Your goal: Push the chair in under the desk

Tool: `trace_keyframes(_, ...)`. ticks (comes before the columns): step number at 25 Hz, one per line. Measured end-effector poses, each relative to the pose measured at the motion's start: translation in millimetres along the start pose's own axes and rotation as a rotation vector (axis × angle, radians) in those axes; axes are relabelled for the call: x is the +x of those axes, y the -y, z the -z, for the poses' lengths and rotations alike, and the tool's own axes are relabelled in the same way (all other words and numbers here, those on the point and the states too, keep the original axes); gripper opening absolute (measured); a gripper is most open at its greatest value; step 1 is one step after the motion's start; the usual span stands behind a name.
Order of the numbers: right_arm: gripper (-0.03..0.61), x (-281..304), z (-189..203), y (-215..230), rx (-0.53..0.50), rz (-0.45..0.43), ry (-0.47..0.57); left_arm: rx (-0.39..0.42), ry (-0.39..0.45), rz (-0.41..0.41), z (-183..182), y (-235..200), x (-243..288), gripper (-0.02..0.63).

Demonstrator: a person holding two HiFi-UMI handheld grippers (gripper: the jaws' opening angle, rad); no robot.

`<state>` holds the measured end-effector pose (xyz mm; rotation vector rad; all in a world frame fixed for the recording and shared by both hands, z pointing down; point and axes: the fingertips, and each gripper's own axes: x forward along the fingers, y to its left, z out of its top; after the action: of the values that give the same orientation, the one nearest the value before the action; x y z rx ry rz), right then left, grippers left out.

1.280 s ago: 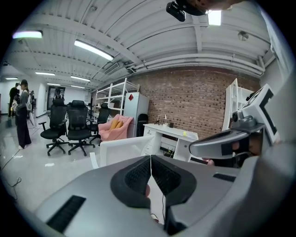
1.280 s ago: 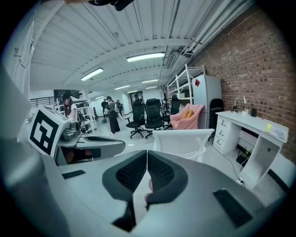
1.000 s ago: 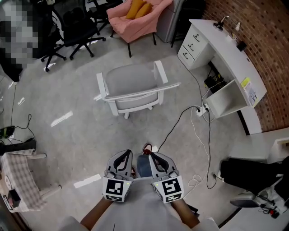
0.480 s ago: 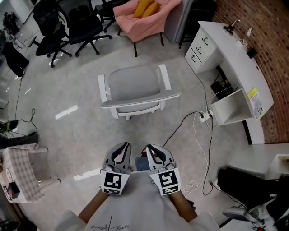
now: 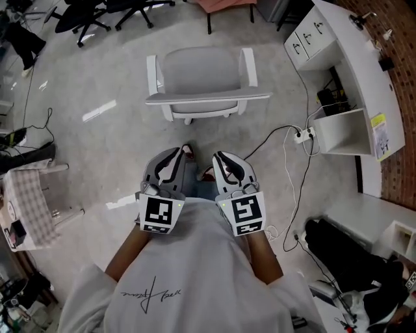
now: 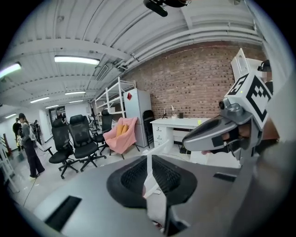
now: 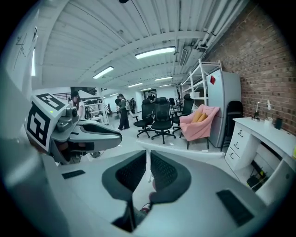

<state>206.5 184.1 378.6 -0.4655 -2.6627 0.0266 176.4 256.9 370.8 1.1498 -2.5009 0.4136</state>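
A white chair with a grey seat (image 5: 201, 71) stands on the floor, its backrest (image 5: 208, 99) turned toward me. The white desk (image 5: 354, 58) runs along the brick wall at the right, well apart from the chair. My left gripper (image 5: 174, 153) and right gripper (image 5: 220, 157) are held side by side in front of my chest, a short way behind the backrest and touching nothing. Both are shut and empty. In the right gripper view the backrest's white top bar (image 7: 185, 150) shows just past the closed jaws, with the desk (image 7: 263, 134) at the right.
A power strip with cables (image 5: 302, 135) lies on the floor between chair and desk. Black office chairs (image 5: 84, 13) stand at the far left, a pink armchair (image 6: 121, 134) beyond them. A small cloth-covered table (image 5: 29, 205) is at my left, a black bag (image 5: 344, 247) at my right.
I have stepped toward the chair, so both grippers are nearer its backrest. The chair and desk stay put. Both grippers remain shut.
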Motion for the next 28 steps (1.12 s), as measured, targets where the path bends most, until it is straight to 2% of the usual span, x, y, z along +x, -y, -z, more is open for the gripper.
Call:
trace_keyframes(7, 0.04, 27.6, -9.7, 19.6, -0.074, -0.003, -0.041, 0.024, -0.029, 0.004, -0.7, -25.4, 33.2, 0.078)
trace_keyframes(12, 0.097, 51.8, -13.6, 39.0, -0.132, -0.023, -0.096, 0.138, -0.09, -0.007, 1.0, -47.6, 59.7, 0.122)
trace_keyframes(20, 0.137, 97.7, -18.1, 65.7, -0.234, -0.052, -0.201, 0.302, -0.199, 0.024, 14.8, -77.7, 104.6, 0.147)
trace_keyframes(24, 0.163, 114.7, -16.4, 79.6, -0.278, -0.048, -0.287, 0.389, -0.261, 0.081, 27.1, -89.0, 125.1, 0.152)
trace_keyframes(28, 0.175, 132.3, -11.6, 86.8, -0.304, -0.066, -0.351, 0.418, -0.296, 0.147, 37.7, -98.4, 139.8, 0.152)
